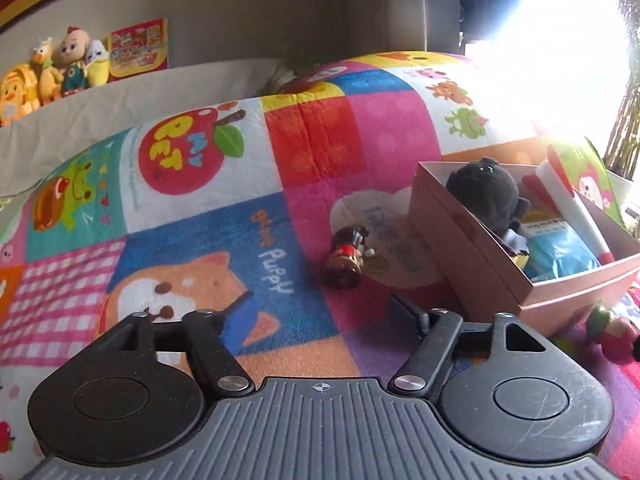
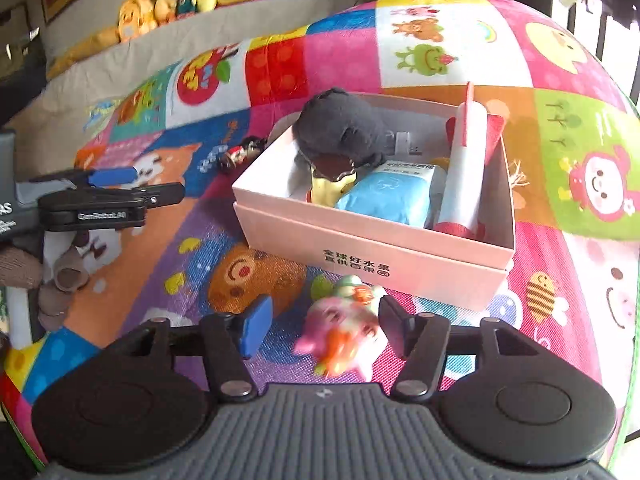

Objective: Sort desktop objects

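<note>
Both claws are mine, one per hand, over a bright patchwork play mat (image 2: 168,248) w/ cartoon animals. Right claw (image 2: 320,330) has its jaws partway apart; a small pink-and-orange toy figure (image 2: 340,332) lies on the mat between the fingers, blurred, nearer the right finger. Can't tell if either pad touches it, so I count it as not gripped. Just ahead of that claw, slightly to the right, sits an open pink cardboard box (image 2: 360,256) w/ black print on its near wall. Inside: a dark grey plush (image 2: 340,128) at the far left, a light blue packet (image 2: 388,196) in the middle, a white-and-red tube-shaped thing (image 2: 464,168) leaning along the right side.

Left claw (image 1: 320,320) also has jaws partway apart, nothing between them, only mat. Ahead of it, a bit right, a small dark red-and-black figurine (image 1: 346,258) lies on the mat, near the box's (image 1: 472,248) left corner but apart from it. Far ahead and to the left, plush toys (image 1: 56,68) line a ledge.

From the right claw's view, the left one shows off to the far left, gloved hand (image 2: 60,284) below it.
</note>
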Demonstrator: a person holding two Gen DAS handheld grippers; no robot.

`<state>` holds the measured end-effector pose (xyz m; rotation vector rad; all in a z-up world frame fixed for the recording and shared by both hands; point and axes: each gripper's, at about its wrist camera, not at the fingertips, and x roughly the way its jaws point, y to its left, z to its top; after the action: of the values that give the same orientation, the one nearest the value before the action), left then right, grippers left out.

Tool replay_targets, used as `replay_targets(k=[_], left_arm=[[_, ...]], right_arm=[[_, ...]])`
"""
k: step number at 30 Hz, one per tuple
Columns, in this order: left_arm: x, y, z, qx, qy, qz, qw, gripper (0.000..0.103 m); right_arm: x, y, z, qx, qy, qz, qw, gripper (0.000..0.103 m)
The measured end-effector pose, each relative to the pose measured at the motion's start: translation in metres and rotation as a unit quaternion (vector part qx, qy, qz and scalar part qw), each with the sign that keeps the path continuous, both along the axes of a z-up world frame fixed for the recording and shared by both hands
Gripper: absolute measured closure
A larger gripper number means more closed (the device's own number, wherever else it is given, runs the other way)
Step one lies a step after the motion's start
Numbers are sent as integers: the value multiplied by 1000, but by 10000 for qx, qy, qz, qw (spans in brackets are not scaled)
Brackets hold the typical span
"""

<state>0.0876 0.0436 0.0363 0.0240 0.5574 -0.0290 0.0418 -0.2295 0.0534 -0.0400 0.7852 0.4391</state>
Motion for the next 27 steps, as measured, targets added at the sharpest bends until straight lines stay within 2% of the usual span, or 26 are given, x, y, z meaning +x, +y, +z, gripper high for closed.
replay_targets(k=[1,3,8,11,12,13,14,15,19,22,25,27], left_arm=[[8,-1,0,-2,21,13,10000,29],[24,-6,-3,81,114,-25,9999,28],[62,-25,-15,540,255,-257,9979,32],[80,-31,-21,649,407,-293,9966,44],[84,-33,-23,667,439,-315,9963,52],[86,-34,-24,681,472,-351,9959,65],[86,-34,-25,695,492,-350,9958,70],[84,-33,-24,678,492,-345,9959,70],[62,-25,-16,549,465,-415,9965,70],[25,-18,-5,333,434,-600,9967,70],[-24,-14,4,-231,520,-865,9946,70],[-54,-18,5,-658,667,-1170,9887,70]], right_arm=[[-4,-8,0,245,-117,-136,9995,31],[-14,-20,-1,586,-380,-376,9968,26],[-38,-41,-11,1123,-819,-602,9885,15],[-45,-56,-16,1541,-906,-664,9817,7],[-45,-60,-18,1610,-934,-735,9798,5],[-46,-62,-20,1644,-967,-820,9782,3],[-46,-65,-23,1652,-964,-876,9776,3],[-45,-67,-26,1664,-911,-899,9777,3],[-38,-78,-41,1930,-567,-1131,9730,3],[-36,-86,-45,2146,-511,-1244,9674,1],[-37,-85,-47,2109,-512,-1313,9673,0],[-37,-83,-47,2038,-528,-1312,9687,0]])
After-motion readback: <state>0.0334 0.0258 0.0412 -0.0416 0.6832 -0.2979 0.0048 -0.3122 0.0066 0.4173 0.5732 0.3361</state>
